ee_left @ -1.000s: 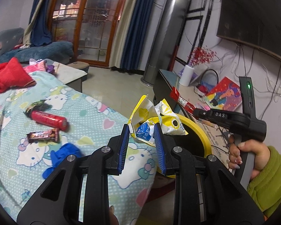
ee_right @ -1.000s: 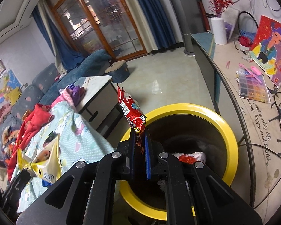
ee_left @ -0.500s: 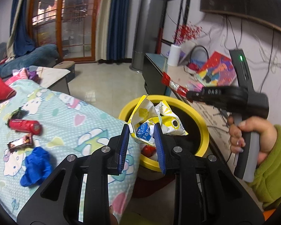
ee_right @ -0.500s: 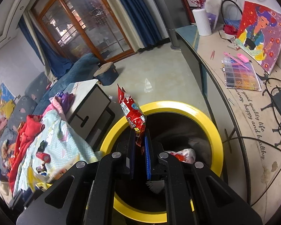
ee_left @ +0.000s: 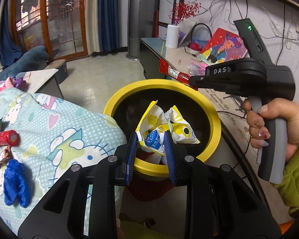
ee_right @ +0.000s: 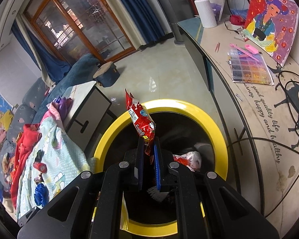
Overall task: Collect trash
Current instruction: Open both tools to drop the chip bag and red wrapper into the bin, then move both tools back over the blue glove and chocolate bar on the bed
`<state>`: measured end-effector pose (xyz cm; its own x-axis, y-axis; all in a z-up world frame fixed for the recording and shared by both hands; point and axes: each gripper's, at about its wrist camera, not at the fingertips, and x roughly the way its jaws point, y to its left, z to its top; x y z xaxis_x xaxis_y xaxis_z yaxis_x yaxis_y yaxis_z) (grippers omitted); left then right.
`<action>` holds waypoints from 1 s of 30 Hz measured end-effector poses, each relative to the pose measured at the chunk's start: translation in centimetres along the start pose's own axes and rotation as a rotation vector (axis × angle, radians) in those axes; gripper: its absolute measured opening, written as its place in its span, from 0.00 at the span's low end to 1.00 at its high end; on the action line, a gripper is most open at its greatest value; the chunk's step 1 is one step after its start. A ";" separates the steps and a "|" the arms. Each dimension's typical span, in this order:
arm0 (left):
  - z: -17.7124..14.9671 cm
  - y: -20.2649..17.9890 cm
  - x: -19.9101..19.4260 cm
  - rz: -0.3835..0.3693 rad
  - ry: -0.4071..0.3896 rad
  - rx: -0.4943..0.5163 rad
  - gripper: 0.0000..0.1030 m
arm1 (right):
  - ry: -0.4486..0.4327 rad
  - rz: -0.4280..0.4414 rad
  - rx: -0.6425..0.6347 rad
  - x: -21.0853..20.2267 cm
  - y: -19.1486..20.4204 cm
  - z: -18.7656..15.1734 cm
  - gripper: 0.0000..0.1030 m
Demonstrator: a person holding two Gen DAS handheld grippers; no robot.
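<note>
Bin (ee_right: 219, 131) lies below both grippers: left gripper (ee_left: 151, 141) grips yellow wrapper (ee_left: 165, 125), right gripper (ee_right: 149, 149) red wrapper (ee_right: 142, 123); release inside rim

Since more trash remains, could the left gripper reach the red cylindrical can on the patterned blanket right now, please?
Probably not yet: the left gripper is shut on the yellow snack wrapper over the yellow-rimmed bin; the red cylindrical can lies unobstructed.

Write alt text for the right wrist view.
The right gripper pinches a red snack wrapper above a yellow-rimmed trash bin that already holds some trash. A Hello Kitty blanket with more litter lies at left.
</note>
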<state>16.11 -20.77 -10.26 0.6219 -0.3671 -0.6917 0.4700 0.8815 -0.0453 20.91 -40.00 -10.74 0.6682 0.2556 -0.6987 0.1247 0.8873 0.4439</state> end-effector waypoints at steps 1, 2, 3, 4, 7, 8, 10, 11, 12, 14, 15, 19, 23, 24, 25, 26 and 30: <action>0.0 0.0 0.3 0.002 0.006 0.003 0.20 | 0.006 -0.002 0.002 0.1 -0.1 -0.1 0.09; -0.1 -0.1 0.6 0.003 0.014 0.007 0.20 | 0.011 -0.002 0.004 0.2 -0.2 -0.1 0.09; 0.0 -0.1 0.8 0.004 0.020 0.009 0.20 | 0.015 -0.006 0.008 0.4 -0.4 -0.2 0.10; -0.1 -0.2 1.1 0.004 0.026 0.012 0.21 | 0.017 -0.008 0.012 0.5 -0.5 -0.2 0.11; 0.0 -0.4 1.8 0.000 0.039 0.014 0.21 | 0.019 -0.013 0.023 0.7 -0.8 -0.3 0.12; -0.1 -0.4 1.9 -0.001 0.041 0.012 0.22 | 0.019 -0.015 0.028 0.7 -1.0 -0.2 0.14; 0.1 -0.3 1.9 0.001 0.034 0.003 0.25 | 0.016 -0.020 0.042 0.7 -1.3 -0.2 0.24; 0.1 -0.2 1.7 -0.001 0.025 -0.004 0.32 | 0.014 -0.022 0.045 0.7 -1.4 -0.3 0.31; 0.2 0.0 1.5 0.000 0.015 -0.012 0.36 | 0.011 -0.025 0.046 0.7 -1.4 -0.3 0.32; 0.3 0.6 0.9 0.005 -0.005 -0.038 0.49 | 0.012 -0.027 0.046 0.7 -1.4 -0.3 0.32; 0.3 0.9 0.5 0.006 -0.017 -0.052 0.53 | 0.014 -0.026 0.049 0.8 -1.4 -0.3 0.35; 0.6 2.5 -1.4 0.022 -0.080 -0.124 0.74 | 0.007 -0.022 0.041 0.5 -0.9 -0.4 0.39; 0.8 3.8 -3.1 0.059 -0.134 -0.164 0.87 | 0.000 -0.006 0.015 0.1 0.2 -0.5 0.42; 0.8 4.2 -3.6 0.070 -0.149 -0.174 0.88 | 0.000 0.001 0.006 0.0 0.7 -0.5 0.42; 0.8 4.5 -4.0 0.080 -0.163 -0.183 0.89 | -0.001 0.006 -0.002 -0.1 1.0 -0.5 0.43; 0.8 4.7 -4.4 0.090 -0.175 -0.189 0.89 | -0.004 0.011 -0.013 -0.3 1.5 -0.6 0.43; 0.6 5.9 -6.3 0.145 -0.232 -0.218 0.89 | -0.014 0.041 -0.047 -0.9 3.2 -0.6 0.46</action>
<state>15.35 -13.39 -5.71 0.8099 -0.2692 -0.5212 0.2369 0.9629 -0.1292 20.24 -37.20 -9.04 0.6823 0.2875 -0.6722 0.0622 0.8933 0.4452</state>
